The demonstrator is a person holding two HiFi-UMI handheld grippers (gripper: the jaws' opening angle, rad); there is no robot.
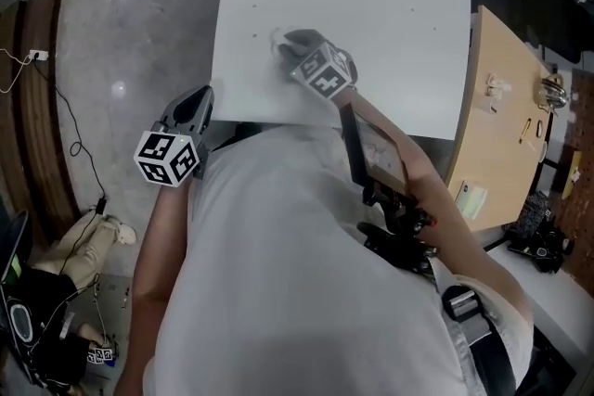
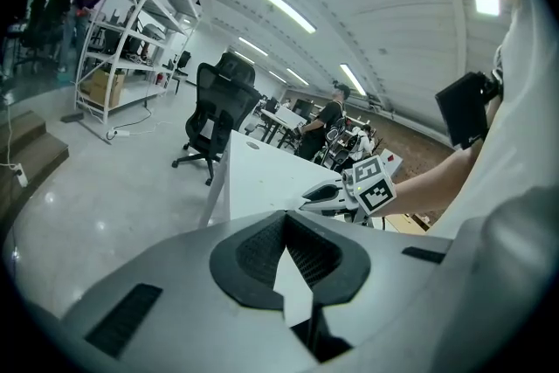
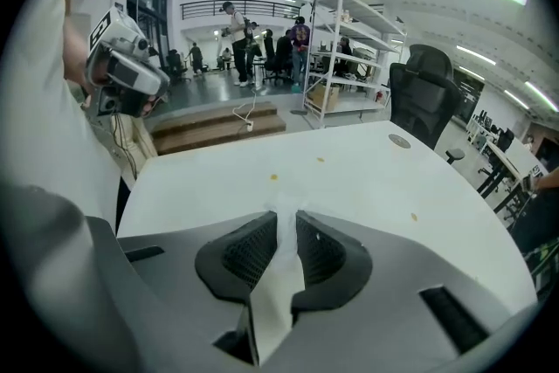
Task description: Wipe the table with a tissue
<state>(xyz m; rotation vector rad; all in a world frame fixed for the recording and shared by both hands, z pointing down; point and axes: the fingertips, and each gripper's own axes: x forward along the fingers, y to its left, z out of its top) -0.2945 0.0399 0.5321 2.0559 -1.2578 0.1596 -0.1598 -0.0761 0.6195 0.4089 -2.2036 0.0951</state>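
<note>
Two grippers show in the head view. The right gripper (image 1: 295, 42) reaches onto the white rectangular table (image 1: 390, 23) at the frame's upper centre. The left gripper (image 1: 200, 99) hangs at middle left, just off the table's left edge and over the grey concrete floor (image 1: 121, 32). From above, the crumpled white tissue (image 1: 278, 40) is only a pale blur at the right gripper's tip, lying on the tabletop.

The right gripper view makes the hold plain. The black ribbed pads (image 3: 251, 251) are clamped on the tissue, which runs as a white strip up between them and pokes out past their tips onto the table. This view alone shows small yellowish spots (image 3: 273, 177) on the surface beyond the tissue. A round grey grommet (image 3: 399, 140) sits farther off, which the head view places at the table's top edge.

The left gripper view shows that gripper's jaws closed tip to tip, with nothing between them. Beyond them, at centre right, the right gripper appears side-on against the tabletop. A black office chair (image 2: 214, 113) and a white metal shelf rack (image 2: 131, 39) stand at upper left. Only the head view shows the light wooden desk (image 1: 501, 107) at the right.
</note>
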